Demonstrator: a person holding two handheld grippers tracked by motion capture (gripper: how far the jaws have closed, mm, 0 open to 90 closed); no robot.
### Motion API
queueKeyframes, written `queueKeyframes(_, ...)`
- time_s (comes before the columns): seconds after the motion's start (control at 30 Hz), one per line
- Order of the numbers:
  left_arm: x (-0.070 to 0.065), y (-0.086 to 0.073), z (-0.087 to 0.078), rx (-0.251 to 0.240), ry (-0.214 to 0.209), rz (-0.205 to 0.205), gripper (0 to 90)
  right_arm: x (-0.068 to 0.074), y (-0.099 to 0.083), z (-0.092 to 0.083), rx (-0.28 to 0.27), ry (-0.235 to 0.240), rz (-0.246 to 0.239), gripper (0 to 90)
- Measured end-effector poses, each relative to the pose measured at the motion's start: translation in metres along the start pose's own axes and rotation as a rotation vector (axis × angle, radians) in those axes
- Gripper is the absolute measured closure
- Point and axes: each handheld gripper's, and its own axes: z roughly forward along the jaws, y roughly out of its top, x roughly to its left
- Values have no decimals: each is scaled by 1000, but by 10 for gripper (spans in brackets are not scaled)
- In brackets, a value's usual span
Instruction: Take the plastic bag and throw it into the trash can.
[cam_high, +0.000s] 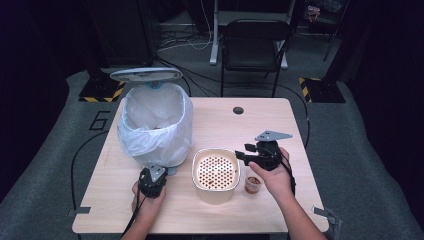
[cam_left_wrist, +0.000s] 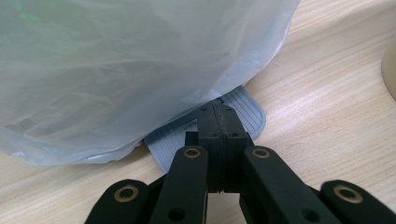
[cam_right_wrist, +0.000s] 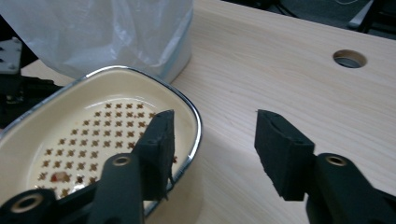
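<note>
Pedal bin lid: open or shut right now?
Open. The lid stands raised behind the bag-lined pedal bin, and the left gripper, jaws shut, presses the grey pedal.

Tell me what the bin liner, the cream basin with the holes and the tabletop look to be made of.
Bin liner: thin translucent plastic film, to judge by its crinkles and soft sheen.
Cream basin: probably glossy plastic or enamel, with a bright metallic-looking rim; its perforated floor shows rows of small holes.
Tabletop: pale wood or wood-look laminate, matte, with straight grain lines; which of the two I cannot tell.
</note>
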Motion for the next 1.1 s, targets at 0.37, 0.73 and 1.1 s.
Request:
queueKeyframes(0.37,0,0,0,-2,3,2,900,-6,-22,-20,-34,-42,-5,311)
queueKeyframes(0.73,1,0,-1,7,-3,5,900,3,-42,-29,-67,-92,-34,251)
queueKeyframes(1.1,1,0,-1,7,-3,5,900,7,-61,-34,-73,-112,-28,194)
